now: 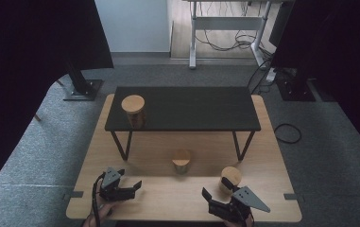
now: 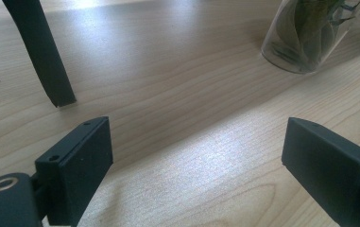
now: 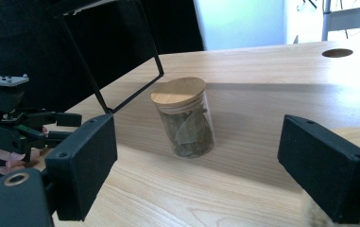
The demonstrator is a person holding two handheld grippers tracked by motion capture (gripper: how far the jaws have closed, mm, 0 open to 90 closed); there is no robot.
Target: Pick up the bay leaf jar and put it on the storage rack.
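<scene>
Sitting on the wooden table [image 1: 262,142] under the black shelf [image 1: 187,109], the glass jar [image 3: 185,118] stands ahead of the right gripper [image 3: 196,165], whose jaws gape apart, nothing between them.

Daylight is falling from the far side of the room, leaving the high view dim and its corners sinking into black. The raised shelf [image 1: 182,109] is casting a soft shadow across the table [image 1: 262,142]. A pale sheen is glaring off the wood, while the nearest jaws are blurring in both gripper views.
</scene>
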